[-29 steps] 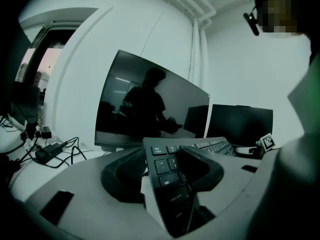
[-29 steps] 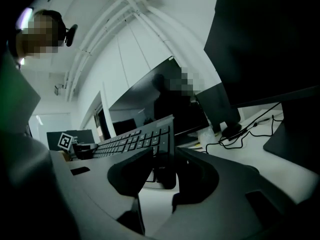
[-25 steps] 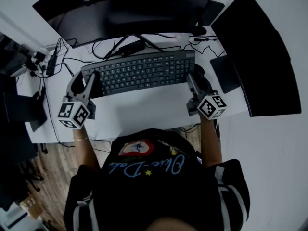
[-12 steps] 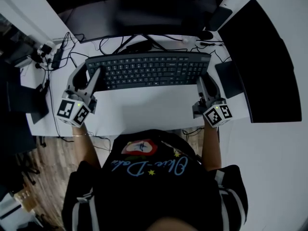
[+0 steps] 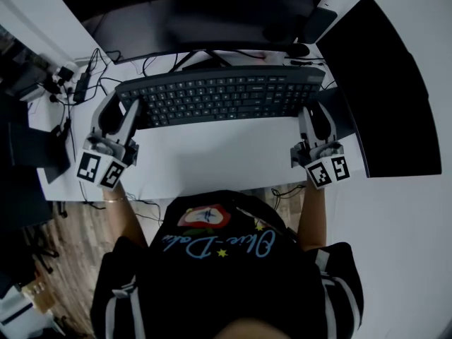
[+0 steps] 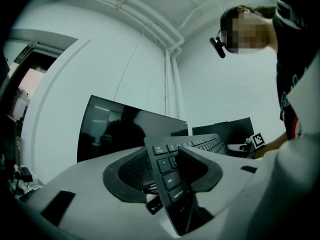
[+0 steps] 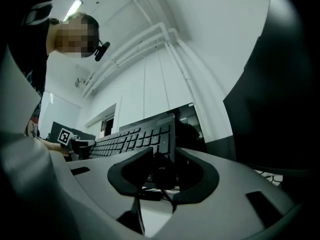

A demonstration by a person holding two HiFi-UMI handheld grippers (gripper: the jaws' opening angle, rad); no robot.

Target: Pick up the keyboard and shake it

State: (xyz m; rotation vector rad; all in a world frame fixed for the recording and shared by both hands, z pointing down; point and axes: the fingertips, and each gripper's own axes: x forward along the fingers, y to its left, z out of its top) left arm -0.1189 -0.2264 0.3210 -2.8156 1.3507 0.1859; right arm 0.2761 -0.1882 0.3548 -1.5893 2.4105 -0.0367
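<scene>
A black full-size keyboard [image 5: 219,94] hangs above the white desk [image 5: 212,157], gripped at both ends. My left gripper [image 5: 121,115] is shut on its left end; in the left gripper view the keyboard [image 6: 167,181] stands on edge between the two pads, keys facing left. My right gripper [image 5: 311,119] is shut on the right end. The right gripper view has the keyboard [image 7: 135,139] running away to the left from between my right gripper [image 7: 162,173] and its dark pads. Each view's far end shows the other gripper's marker cube.
A wide dark monitor [image 5: 183,13] stands behind the keyboard, and a second dark monitor [image 5: 374,83] angles along the right. Cables and plugs [image 5: 78,83] lie at the desk's left back corner. A dark pad [image 5: 342,115] lies by the right gripper. The person's torso fills the near side.
Both grippers have risen with the keyboard held between them. It now looks larger and sits nearer the monitor's lower edge in the head view, and its right end has come up level.
</scene>
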